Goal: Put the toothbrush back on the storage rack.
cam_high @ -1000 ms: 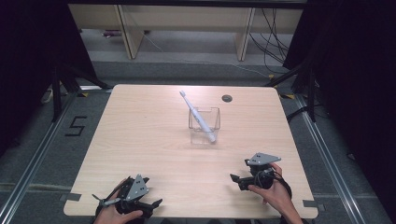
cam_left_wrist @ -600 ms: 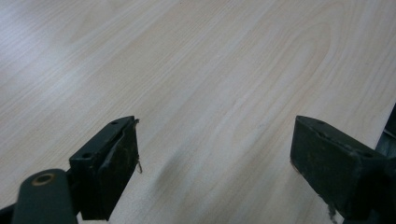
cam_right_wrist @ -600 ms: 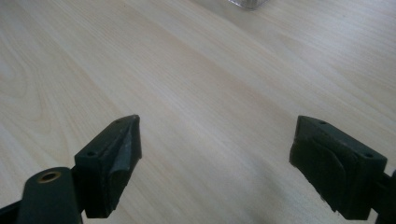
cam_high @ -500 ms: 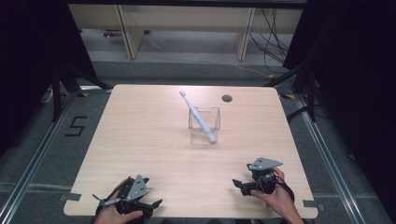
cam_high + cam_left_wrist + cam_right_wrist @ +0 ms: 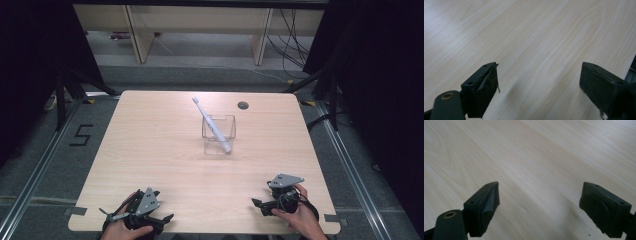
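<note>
Toothbrush (image 5: 212, 126) and clear container (image 5: 219, 134) stand together a little beyond the middle of the table (image 5: 160, 150), toward its far edge and slightly nearer the right edge than the left. The white toothbrush leans inside the container: its lower end rests at the near right of the container's floor, and its head sticks out above the rim, tilted toward the far left corner of the table. A small dark round hole (image 5: 243, 105) sits in the tabletop close to the far edge, just beyond and to the right of the container.

Both grippers are down at the near edge, well apart from the container and from each other. The left gripper (image 5: 159, 218) lies near the near left corner, held in the person's left hand (image 5: 122, 231); its own view shows the two black jaws spread wide over bare wood (nothing between them). The right gripper (image 5: 256, 204) sits near the near right corner in the right hand (image 5: 300, 220), its grey three-cornered plate on top, and its own view likewise shows the jaws wide apart above bare wood.
</note>
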A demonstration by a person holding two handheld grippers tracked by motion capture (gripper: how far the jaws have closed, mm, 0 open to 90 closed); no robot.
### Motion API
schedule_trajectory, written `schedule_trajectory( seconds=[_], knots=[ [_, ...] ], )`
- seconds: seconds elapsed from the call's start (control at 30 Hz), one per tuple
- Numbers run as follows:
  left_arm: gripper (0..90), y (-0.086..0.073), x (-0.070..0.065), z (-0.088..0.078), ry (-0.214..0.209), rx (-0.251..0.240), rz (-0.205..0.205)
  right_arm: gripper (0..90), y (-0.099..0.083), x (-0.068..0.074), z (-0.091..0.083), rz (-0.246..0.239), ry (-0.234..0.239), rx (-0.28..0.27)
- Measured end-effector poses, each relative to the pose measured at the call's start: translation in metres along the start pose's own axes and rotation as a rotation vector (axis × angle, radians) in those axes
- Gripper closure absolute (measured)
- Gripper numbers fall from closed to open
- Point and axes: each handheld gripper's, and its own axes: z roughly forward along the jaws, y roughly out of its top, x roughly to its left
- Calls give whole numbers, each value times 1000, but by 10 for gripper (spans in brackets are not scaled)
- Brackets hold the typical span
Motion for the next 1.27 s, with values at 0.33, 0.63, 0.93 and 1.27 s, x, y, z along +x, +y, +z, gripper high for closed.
schedule_trajectory(
  seconds=[0.33,0.63,0.93,1.27],
  knots=[
    [150,0,0,0,6,-2,1,167,-5,1,-2,7,-9,16],
    [150,0,0,0,5,-3,1,167,-5,2,-2,-4,-7,24],
    [150,0,0,-1,7,-2,3,167,-4,2,-3,-21,5,38],
    [150,0,0,0,9,-11,1,167,-3,3,-3,-15,10,39]
  ],
)
